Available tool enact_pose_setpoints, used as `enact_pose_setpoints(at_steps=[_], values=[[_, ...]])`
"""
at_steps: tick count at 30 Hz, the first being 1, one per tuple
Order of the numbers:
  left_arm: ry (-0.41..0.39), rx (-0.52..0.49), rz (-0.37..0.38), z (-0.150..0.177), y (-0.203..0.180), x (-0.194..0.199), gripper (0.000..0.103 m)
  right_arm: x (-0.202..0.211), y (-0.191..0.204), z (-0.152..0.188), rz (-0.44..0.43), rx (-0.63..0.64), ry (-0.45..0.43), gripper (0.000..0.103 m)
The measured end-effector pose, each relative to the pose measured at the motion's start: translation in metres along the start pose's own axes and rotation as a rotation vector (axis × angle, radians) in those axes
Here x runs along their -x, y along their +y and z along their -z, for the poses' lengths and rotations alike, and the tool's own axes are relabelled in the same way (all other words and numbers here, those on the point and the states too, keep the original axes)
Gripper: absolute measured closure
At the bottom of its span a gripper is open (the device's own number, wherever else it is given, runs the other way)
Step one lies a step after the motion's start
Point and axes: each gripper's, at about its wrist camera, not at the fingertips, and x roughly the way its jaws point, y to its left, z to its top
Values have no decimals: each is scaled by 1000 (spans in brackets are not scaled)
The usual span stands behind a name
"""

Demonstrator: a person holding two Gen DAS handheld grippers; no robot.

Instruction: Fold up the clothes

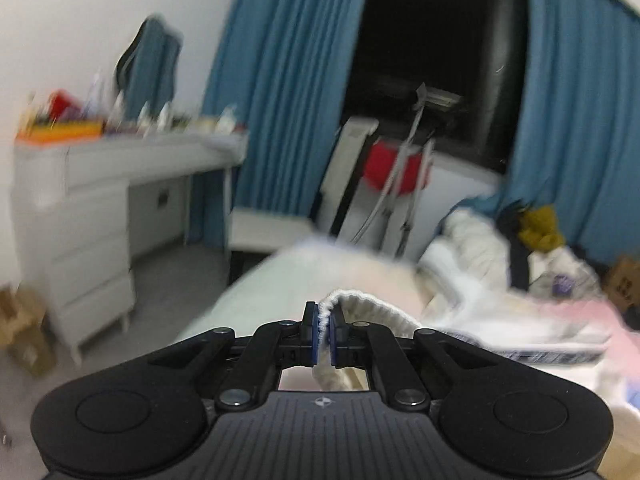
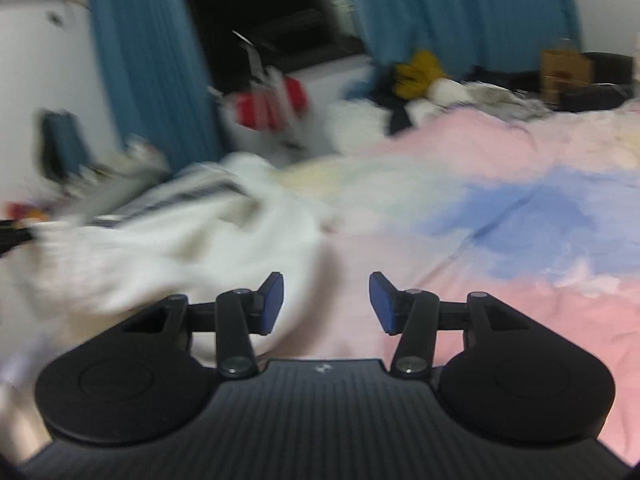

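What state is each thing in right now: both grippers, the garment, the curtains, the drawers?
left gripper: shut on the white garment's ribbed edge.
right gripper: open, holding nothing, over the bed.
white garment: pinched at its hem, lifted, unfolded.
pink and blue bedspread: spread out, wrinkled.
blue curtains: drawn apart, dark window between.
white drawer unit: drawers closed.

Bedroom (bed [image 2: 500, 168], curtains [image 1: 280, 80])

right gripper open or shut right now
Open. In the right wrist view the right gripper has its blue-padded fingers spread wide apart, with only the pink and blue bedspread showing between them, nothing gripped.
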Motion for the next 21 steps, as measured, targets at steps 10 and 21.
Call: enact_pose_setpoints(at_steps=[10, 21], values=[[12, -44, -3, 25, 12, -11, 97, -78, 18, 60, 202, 256, 48, 47], [32, -66, -10, 28, 10, -4, 97, -73, 5, 60, 264, 179, 50, 8]])
